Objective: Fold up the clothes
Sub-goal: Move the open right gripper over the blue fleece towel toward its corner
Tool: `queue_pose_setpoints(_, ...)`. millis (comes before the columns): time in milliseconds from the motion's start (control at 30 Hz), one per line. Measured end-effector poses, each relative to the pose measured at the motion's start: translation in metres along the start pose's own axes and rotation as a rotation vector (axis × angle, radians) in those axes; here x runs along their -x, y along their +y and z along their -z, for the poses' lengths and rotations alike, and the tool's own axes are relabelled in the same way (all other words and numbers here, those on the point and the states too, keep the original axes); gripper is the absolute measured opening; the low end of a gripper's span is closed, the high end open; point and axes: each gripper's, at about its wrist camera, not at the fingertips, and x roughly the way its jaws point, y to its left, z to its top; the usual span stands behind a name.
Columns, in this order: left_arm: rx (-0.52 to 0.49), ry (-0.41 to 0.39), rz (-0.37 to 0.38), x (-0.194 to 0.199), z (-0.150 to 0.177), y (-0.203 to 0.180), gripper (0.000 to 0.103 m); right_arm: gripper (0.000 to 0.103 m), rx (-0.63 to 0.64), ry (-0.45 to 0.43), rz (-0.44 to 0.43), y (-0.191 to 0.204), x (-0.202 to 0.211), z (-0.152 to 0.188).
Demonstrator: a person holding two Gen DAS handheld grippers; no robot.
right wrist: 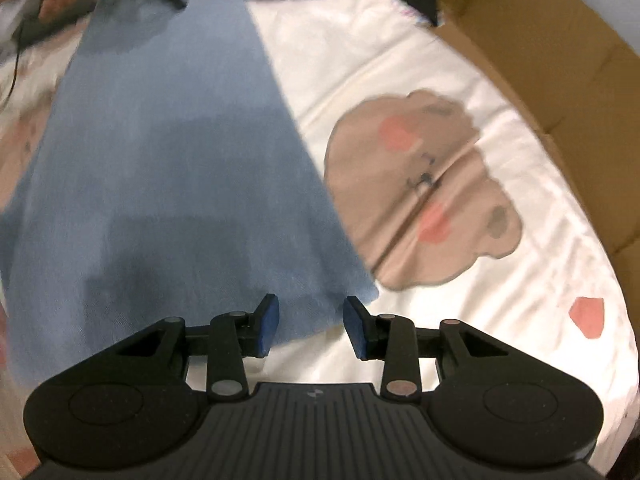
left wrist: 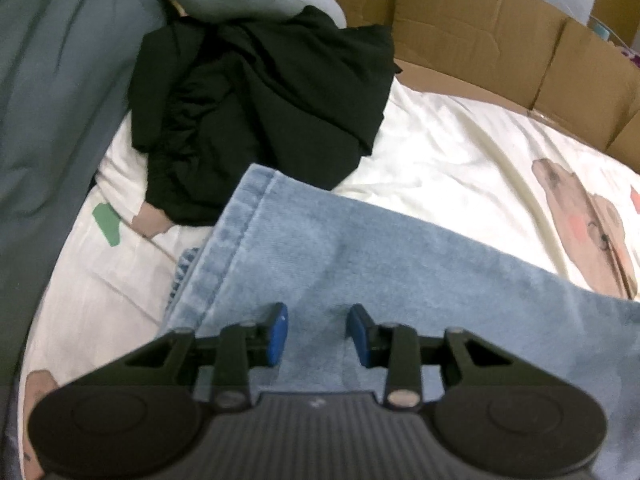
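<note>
left wrist view: grey-blue quilt along the left edge, then a crumpled black garment, then brown cardboard walls bordering the white cartoon-print bedsheet. light blue denim jeans lie flat on the sheet, hem edge toward the black garment. left gripper hangs over the denim, jaws apart, nothing between them. right wrist view: right gripper parted over the jeans' near corner, clamping nothing; bare sheet lies rightward to the cardboard.

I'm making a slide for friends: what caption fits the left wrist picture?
Open blue fingers above light blue jeans on a white bedsheet, black clothes piled behind.
</note>
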Motion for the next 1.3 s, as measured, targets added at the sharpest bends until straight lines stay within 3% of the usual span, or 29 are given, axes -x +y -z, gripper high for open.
queue_pose_setpoints(100, 0.008, -0.005, -0.002, 0.014, 0.005, 0.003, 0.048, 0.042, -0.050, -0.025, -0.018, 0.005, 0.013, -0.001)
queue_pose_setpoints(333, 0.040, 0.002, 0.014, 0.049, 0.025, 0.011, 0.051, 0.042, -0.228, -0.052, 0.044, 0.024, 0.017, 0.014)
queue_pose_setpoints(433, 0.065, -0.008, 0.021, 0.061, 0.036, 0.014, 0.053, 0.025, -0.249, -0.042, 0.051, 0.039, 0.010, 0.020)
queue_pose_setpoints(567, 0.103, -0.028, 0.032, 0.074, 0.054, 0.017, 0.054, 0.018, -0.233, -0.016, 0.050, 0.071, 0.000, 0.027)
queue_pose_setpoints(767, 0.142, -0.014, 0.033, 0.091, 0.075, 0.022, 0.055, 0.018, -0.351, -0.043, 0.044, 0.098, 0.006, 0.044)
queue_pose_setpoints(900, 0.139, -0.010, 0.035, 0.098, 0.083, 0.022, 0.057, 0.018, -0.355, -0.027, 0.067, 0.119, 0.011, 0.051)
queue_pose_setpoints(1133, 0.144, 0.000, 0.049, 0.101, 0.098, 0.016, 0.060, 0.017, -0.468, 0.000, 0.077, 0.138, 0.020, 0.067)
queue_pose_setpoints(1300, 0.131, 0.011, 0.053, 0.102, 0.108, 0.011, 0.060, 0.014, -0.413, 0.017, 0.073, 0.163, 0.024, 0.072)
